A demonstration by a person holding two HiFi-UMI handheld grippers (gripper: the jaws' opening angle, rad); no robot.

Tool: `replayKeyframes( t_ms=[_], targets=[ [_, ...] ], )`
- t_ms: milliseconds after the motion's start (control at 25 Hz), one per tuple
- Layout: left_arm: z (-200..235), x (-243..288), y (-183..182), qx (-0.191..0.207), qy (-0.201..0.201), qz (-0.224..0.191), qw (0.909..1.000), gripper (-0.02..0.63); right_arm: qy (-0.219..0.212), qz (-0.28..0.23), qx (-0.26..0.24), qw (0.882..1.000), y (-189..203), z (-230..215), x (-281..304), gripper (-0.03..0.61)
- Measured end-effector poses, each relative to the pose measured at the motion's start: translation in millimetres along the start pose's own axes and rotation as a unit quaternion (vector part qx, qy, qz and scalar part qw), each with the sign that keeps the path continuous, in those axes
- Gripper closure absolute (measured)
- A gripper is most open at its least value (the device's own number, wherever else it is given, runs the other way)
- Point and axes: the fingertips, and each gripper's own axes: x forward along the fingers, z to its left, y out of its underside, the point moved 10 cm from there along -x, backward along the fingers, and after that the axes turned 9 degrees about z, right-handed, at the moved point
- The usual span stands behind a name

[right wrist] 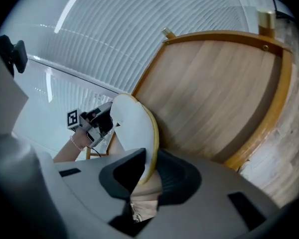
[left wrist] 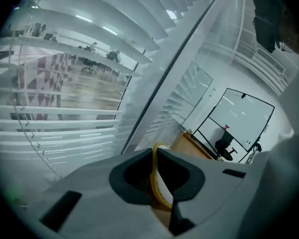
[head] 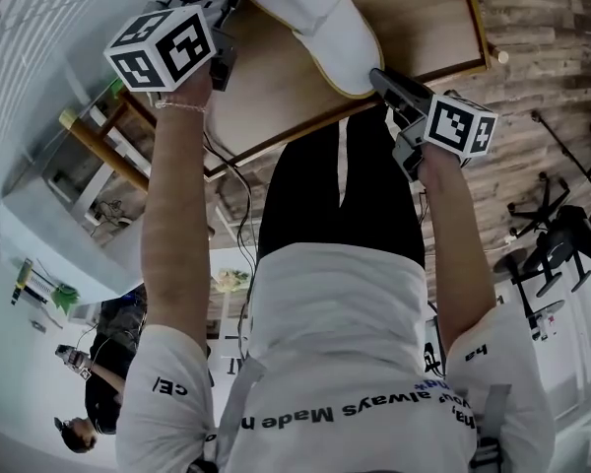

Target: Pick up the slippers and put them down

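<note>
As both clamp its rim, left claw (left wrist: 156,159), right claw (right wrist: 147,166), white slipper (head: 325,18), over wooden table (head: 428,18).

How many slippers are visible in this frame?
1 that I can tell apart: a white, yellow-rimmed slipper at the wooden table, the right hand-held gripper shut on one end, the left hand-held gripper on the other. A second may be hidden against it.

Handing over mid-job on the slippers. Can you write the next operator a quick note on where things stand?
Left gripper: jaws shut on the yellow rim of the white slipper, at one end.
Right gripper: jaws shut on the same slipper's other end.
The slipper stands on edge at the wooden table; I cannot tell whether it is lifted clear.
Done: both grips. Left: lift, then put it down.
</note>
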Motion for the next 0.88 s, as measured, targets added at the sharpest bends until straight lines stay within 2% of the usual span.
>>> replayKeyframes(
  t_ms=[360,680,880],
  targets=[
    [-8,-10,-4,0.002,-0.005,0.0,1.0,0.577,-0.001,-0.015,-0.005,1.0,-9,2,-16,0.529],
    [-33,-32,-27,0.051,-0.018,0.001,0.9985,0.577,0.001,-0.02,-0.024,1.0,-20,24,-38,0.53],
    [-52,-52,-41,0.069,-0.019,-0.001,0.9974,0.577,-0.007,-0.023,-0.032,0.999,-24,38,-59,0.532]
  ],
)
